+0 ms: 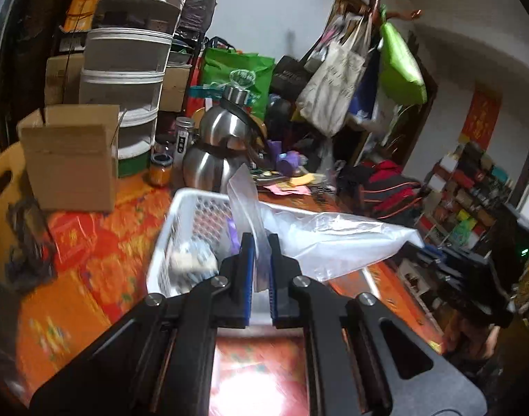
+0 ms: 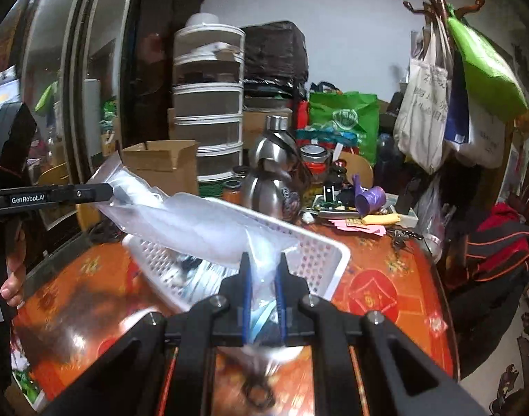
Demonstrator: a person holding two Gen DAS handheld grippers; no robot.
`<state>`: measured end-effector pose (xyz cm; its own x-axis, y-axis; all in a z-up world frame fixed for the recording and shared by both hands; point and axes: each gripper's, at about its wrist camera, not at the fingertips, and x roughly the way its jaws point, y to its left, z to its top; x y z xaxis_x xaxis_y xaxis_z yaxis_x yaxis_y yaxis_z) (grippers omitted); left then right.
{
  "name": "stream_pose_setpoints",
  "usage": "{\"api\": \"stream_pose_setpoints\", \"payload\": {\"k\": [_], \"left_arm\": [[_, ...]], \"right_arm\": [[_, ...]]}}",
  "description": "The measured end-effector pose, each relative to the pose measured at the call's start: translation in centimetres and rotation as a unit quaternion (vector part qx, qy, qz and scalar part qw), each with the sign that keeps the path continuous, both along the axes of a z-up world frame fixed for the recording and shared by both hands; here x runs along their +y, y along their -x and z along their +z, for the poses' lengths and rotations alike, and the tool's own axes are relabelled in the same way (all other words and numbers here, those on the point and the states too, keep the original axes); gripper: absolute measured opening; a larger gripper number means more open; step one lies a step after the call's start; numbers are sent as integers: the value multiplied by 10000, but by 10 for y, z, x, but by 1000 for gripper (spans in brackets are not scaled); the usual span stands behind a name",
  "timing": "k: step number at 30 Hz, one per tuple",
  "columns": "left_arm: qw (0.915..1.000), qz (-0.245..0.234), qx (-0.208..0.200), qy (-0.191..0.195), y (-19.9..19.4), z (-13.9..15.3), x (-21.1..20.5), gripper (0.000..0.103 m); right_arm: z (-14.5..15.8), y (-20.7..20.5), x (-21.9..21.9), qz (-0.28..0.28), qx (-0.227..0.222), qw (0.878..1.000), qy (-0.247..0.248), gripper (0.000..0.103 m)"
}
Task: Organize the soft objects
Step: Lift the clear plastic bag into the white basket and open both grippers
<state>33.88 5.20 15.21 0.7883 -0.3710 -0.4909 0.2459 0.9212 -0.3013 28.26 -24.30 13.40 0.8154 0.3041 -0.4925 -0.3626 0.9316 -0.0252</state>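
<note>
**Clear plastic bag stretched between two grippers above a white basket**

The plastic bag (image 2: pixel 181 222) is translucent, crinkled and glossy, pulled out long and slack in the air over the white basket (image 2: pixel 319 260). The left gripper (image 1: pixel 261 242) has its jaws narrowed onto one end of the bag; the right gripper (image 2: pixel 263 260) has its jaws pinched on the other end, where something blue-striped shows through the film.

The basket is a perforated white plastic tray standing on the orange-red patterned tabletop (image 2: pixel 385 287). In it lie a pale, blurred soft lump (image 1: pixel 191 260) and a bit of purple; what they are cannot be told. Behind it stand a steel kettle (image 1: pixel 219 145), an open cardboard box (image 1: pixel 70 159) whose contents are hidden, and a stack of round tiered containers (image 1: pixel 125 69).
</note>
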Motion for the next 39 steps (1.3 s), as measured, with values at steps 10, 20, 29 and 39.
{"api": "stream_pose_setpoints", "payload": {"k": [10,20,29,39], "left_arm": [[9968,195,682,-377,-117,-40,-24,6],[9930,242,892,-733,-119,-83,-34,37],[9914,506,403,-1140,-74,-81,-29,71],[9924,603,422,-985,42,-96,8,77]], "right_arm": [[-39,-106,0,-334,586,9969,400,10],[-76,-122,0,-516,847,9933,598,22],[-61,-96,-11,-660,558,9959,275,66],[-73,26,-50,-764,497,9956,-213,75]]}}
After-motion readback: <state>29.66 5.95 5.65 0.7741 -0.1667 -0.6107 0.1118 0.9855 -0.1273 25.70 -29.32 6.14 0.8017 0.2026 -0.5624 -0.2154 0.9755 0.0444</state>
